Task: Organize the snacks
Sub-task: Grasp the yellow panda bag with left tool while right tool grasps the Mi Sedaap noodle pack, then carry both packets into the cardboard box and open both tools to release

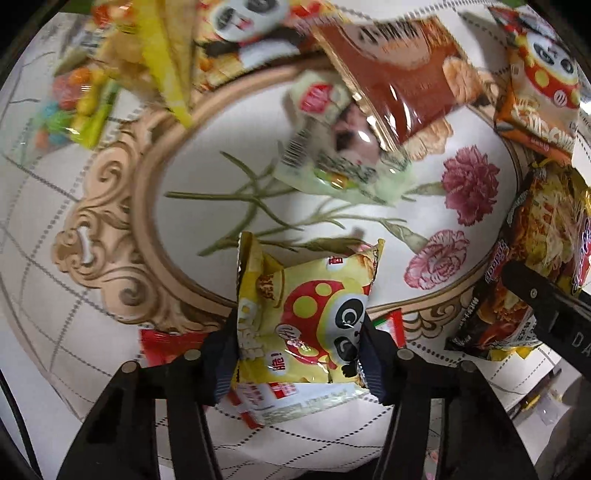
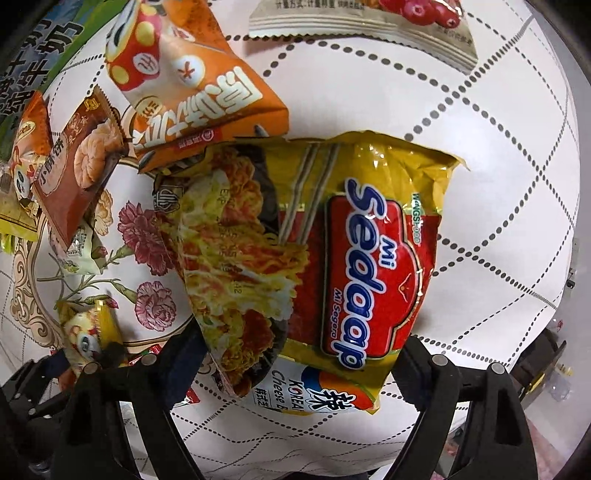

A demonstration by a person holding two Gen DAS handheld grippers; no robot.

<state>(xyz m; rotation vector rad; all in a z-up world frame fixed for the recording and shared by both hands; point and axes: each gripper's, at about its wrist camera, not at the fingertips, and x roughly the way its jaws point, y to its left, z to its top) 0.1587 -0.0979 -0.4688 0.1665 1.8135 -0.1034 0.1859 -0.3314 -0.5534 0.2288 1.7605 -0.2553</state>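
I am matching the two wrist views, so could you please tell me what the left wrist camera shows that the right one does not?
Only the left view: a bag of colourful candies at upper left. Only the right view: a packet printed with red berries along the top. Both share the yellow panda packet between the left gripper's fingers, the Sedaap noodle packet, and the brown packet.

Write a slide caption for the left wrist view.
Left gripper shut on a yellow panda snack bag above the floral tablecloth, other snacks scattered around.

The tabletop (image 1: 207, 177) lay open at centre inside the oval border; packets crowded twelve o'clock, a pale green packet (image 1: 332, 147) (half under a brown packet (image 1: 399, 74)) intruded, noodle packs (image 1: 543, 236) blocked three o'clock.
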